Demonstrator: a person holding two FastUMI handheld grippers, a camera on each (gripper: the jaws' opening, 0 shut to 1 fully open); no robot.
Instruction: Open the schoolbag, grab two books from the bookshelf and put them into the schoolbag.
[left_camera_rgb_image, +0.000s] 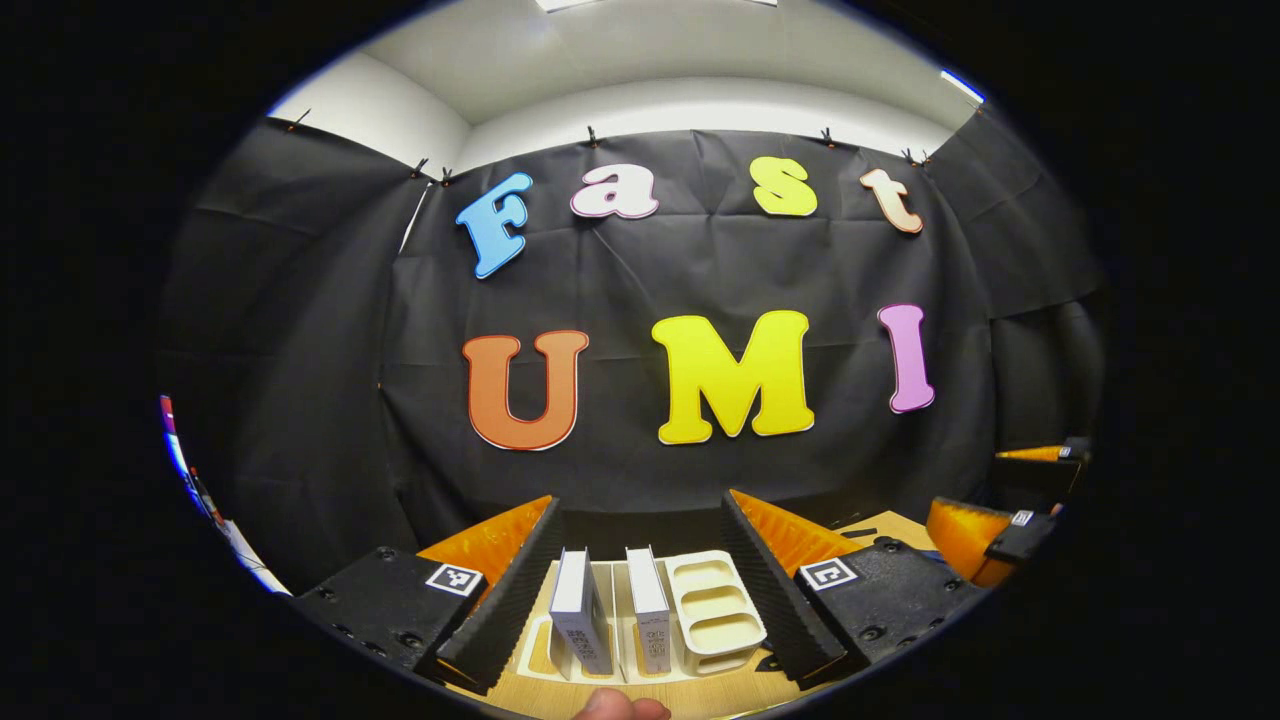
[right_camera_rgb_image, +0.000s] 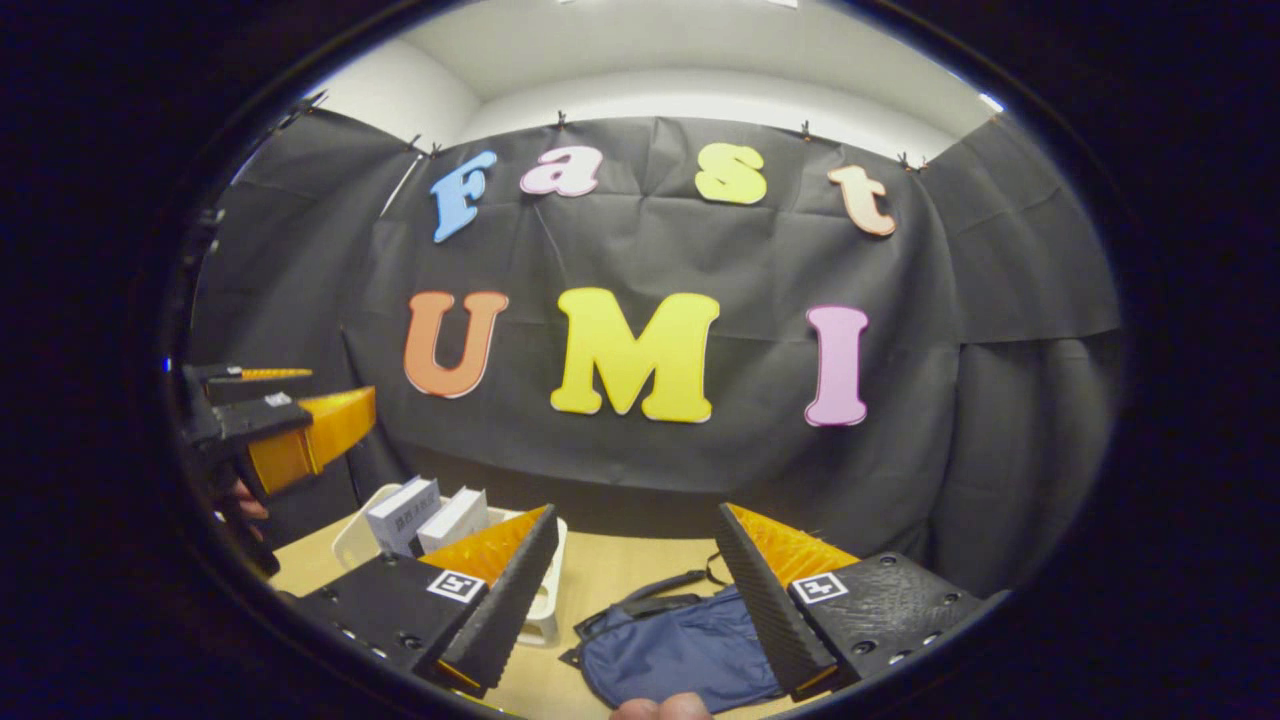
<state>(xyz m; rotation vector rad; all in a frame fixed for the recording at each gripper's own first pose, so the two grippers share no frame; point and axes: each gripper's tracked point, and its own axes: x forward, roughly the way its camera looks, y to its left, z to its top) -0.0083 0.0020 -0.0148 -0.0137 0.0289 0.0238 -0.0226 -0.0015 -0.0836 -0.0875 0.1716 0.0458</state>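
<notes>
Left tongs (left_camera_rgb_image: 640, 590) are held wide open above the table (left_camera_rgb_image: 880, 525), nothing gripped. Between their fingers, lower down, a white bookshelf (left_camera_rgb_image: 712, 610) is seen standing on the table with two books (left_camera_rgb_image: 580, 610) upright in its left slots, spines toward the camera; the right slots are bare. A fingertip (left_camera_rgb_image: 620, 706) is visible at the bottom edge of the left gripper view. The right tongs (left_camera_rgb_image: 985, 540) are seen at far right, apart from the bookshelf.

In the right gripper view, the right tongs (right_camera_rgb_image: 635, 590) are also spread open and grip nothing. A dark blue schoolbag (right_camera_rgb_image: 670, 650) is lying flat on the table (right_camera_rgb_image: 620, 560) beneath them; whether its zip is open cannot be told. The bookshelf (right_camera_rgb_image: 355, 535) with the books (right_camera_rgb_image: 425, 515) is set just left of the bag. The left tongs (right_camera_rgb_image: 290, 425) are seen at the left, raised above the shelf.
</notes>
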